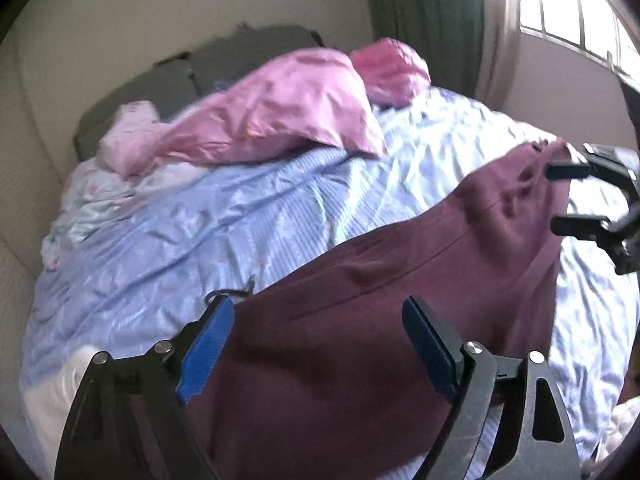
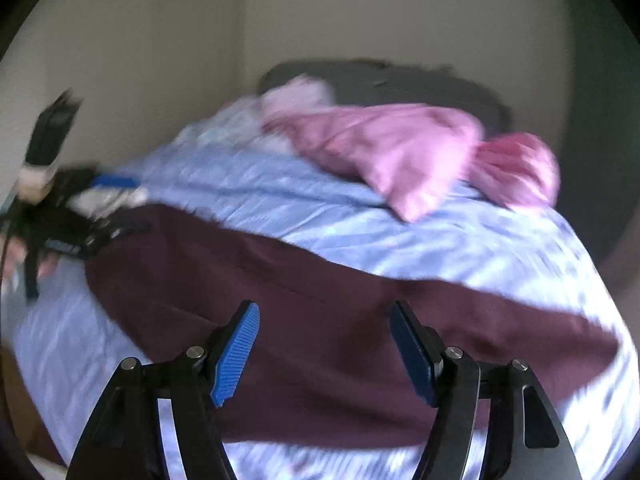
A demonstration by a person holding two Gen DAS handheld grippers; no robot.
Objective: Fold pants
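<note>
Left hand-held gripper [image 1: 318, 316]: blue-padded fingers [image 1: 208, 348] spread wide, nothing clamped between them; maroon pants [image 1: 360, 300] seen directly beneath and ahead of the gap.

Right hand-held gripper [image 2: 324, 320]: fingers likewise spread apart, released, with the pants [image 2: 320, 320] lying under the gap. Contact between pads and cloth cannot be judged in either view; the right view is motion-blurred.

Pants are laid out flat in a long band across the near part of the bed, on a wrinkled light-blue bedsheet [image 1: 180, 232]. In the left view the right hand-held gripper [image 1: 560, 196] is seen at the far end of the garment, its fingers parted beside the fabric edge. In the right view the left hand-held gripper [image 2: 116, 208] is seen at the opposite end, blurred.

Farther back: a pink pillow [image 1: 280, 116] lies on the sheet, a second, deeper pink bundle [image 1: 392, 68] just beyond it. A dark grey headboard [image 1: 240, 52] stands against the wall. A green curtain [image 1: 424, 12] hangs beside a bright window [image 1: 568, 12].
</note>
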